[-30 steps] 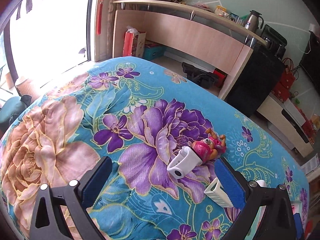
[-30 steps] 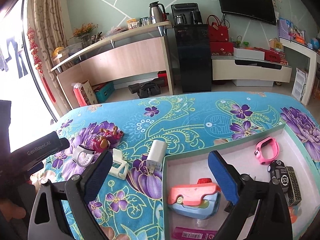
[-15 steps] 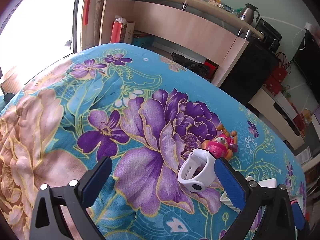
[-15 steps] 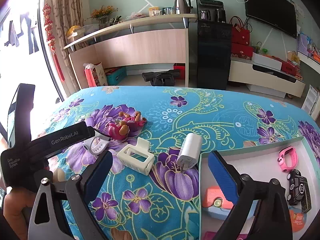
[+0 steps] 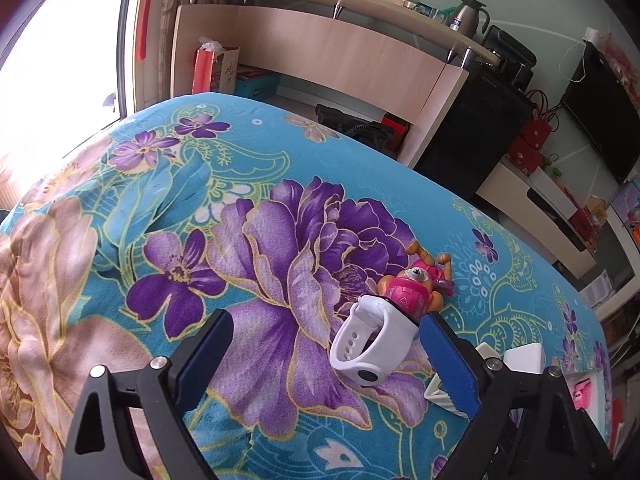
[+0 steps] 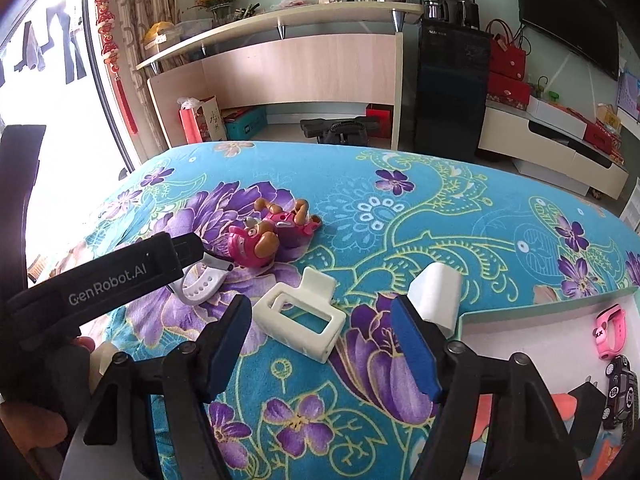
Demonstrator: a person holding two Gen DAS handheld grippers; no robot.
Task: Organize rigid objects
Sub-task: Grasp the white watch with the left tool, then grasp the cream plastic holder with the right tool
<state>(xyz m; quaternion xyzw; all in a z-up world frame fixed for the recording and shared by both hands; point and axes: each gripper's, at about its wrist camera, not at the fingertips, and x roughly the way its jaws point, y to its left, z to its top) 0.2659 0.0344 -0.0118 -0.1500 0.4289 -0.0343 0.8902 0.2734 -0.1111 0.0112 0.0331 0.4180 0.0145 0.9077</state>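
While the white watch [image 5: 370, 350] sits on the floral blanket [image 5: 200, 216] just inside my left gripper's [image 5: 326, 354] right finger, jaws wide apart, nothing's gripped yet. Pink pup toy [image 5: 412, 282] touches the watch's far side. In right cam, hair claw clip [image 6: 302, 316] lies btwn my right gripper's [image 6: 322, 346] spread fingers, also not held; white charger [image 6: 438, 294] is just beside the tray wall [image 6: 472, 320]. Tray already has pink band [image 6: 610, 330], black toy car [image 6: 620, 396], an orange/blue item partly hidden. Est. roughly half done: 4 pcs left on blanket — watch, pup, clip, charger. Watch looks like next grab.
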